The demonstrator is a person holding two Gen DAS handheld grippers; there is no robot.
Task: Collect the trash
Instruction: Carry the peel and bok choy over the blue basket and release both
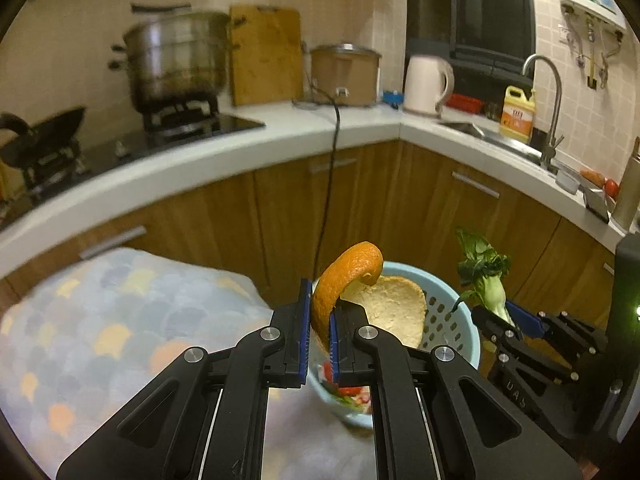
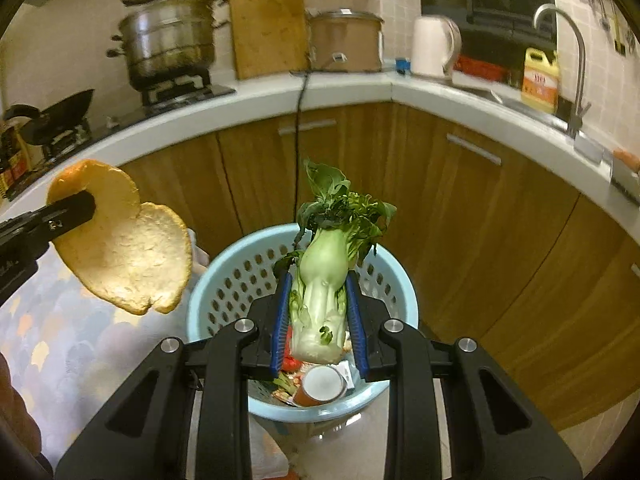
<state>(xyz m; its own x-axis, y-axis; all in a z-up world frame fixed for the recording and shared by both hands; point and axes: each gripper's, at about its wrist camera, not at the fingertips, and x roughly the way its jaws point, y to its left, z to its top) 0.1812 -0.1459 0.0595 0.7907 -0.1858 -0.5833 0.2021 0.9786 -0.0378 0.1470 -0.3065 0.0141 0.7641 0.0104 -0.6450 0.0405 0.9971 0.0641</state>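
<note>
Progress: I judge the collecting well under way. The blue basket point(image 2: 240, 280) already holds scraps and a paper cup point(image 2: 322, 386), and I am bringing two more pieces to it.
Left to do: neither piece is dropped yet. Both must be let go over the basket's mouth; what else waits elsewhere I cannot tell.
Left gripper point(image 1: 320, 316): its tongs are together on an orange peel point(image 1: 346, 276), pinching the peel's thin edge so the rest curls up and hangs to the right.
Right gripper point(image 2: 320, 312): its tongs are clamped on a bok choy point(image 2: 322, 280), gripping the pale stalk near its cut base, leaves standing up and away from me.
Where the trash is: in the right wrist view the bok choy hangs above the basket's opening. The peel is held off to the left of the basket, over a patterned cloth point(image 2: 60, 320), not yet above the opening.
Pose: both grippers tilt downward toward the basket, side by side, left one trailing.
Surroundings: the basket sits low, in front of wooden cabinets point(image 2: 500, 240) below the counter point(image 2: 360, 92).
</note>
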